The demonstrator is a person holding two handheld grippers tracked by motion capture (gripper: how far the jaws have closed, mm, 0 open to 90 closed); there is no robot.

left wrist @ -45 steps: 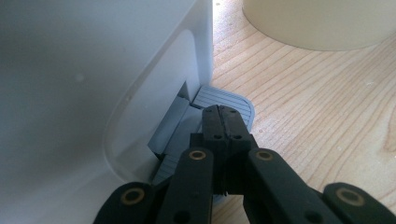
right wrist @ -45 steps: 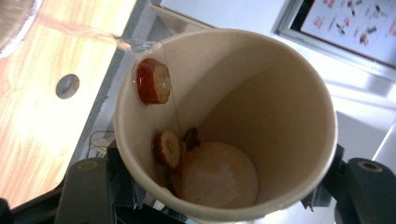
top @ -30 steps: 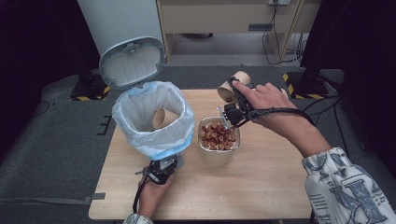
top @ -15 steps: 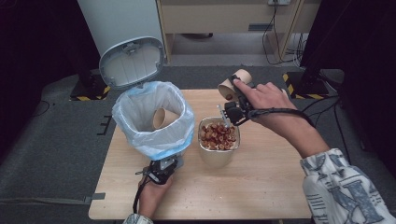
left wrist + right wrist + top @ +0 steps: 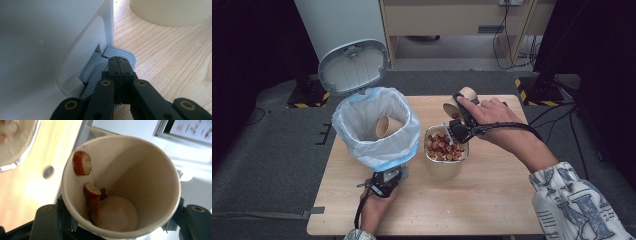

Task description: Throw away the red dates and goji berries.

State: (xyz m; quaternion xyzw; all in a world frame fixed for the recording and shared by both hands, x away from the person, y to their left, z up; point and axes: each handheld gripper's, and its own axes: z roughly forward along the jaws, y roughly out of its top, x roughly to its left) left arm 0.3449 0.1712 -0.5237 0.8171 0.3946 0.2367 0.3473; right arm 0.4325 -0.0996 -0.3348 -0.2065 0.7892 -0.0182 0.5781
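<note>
A tilted paper cup (image 5: 463, 100) hangs above a bowl (image 5: 443, 167) of red fruit pieces, its mouth toward the bowl, with my right gripper (image 5: 460, 116) shut on it. In the right gripper view, two fruit pieces (image 5: 82, 163) cling to the inner wall of the cup (image 5: 140, 182), which sits between the jaws of the right gripper (image 5: 117, 220). My left gripper (image 5: 384, 181) is at the foot of the lined bin (image 5: 377, 150). In the left gripper view, the shut left gripper (image 5: 119, 63) has its tips resting on the grey pedal (image 5: 122, 53).
The bin's lid (image 5: 353, 66) stands open at the back, and another paper cup (image 5: 387, 126) lies inside the blue-edged liner. The bowl (image 5: 170, 12) stands just right of the bin. Bare wooden tabletop (image 5: 492, 200) lies in front, with dark floor around.
</note>
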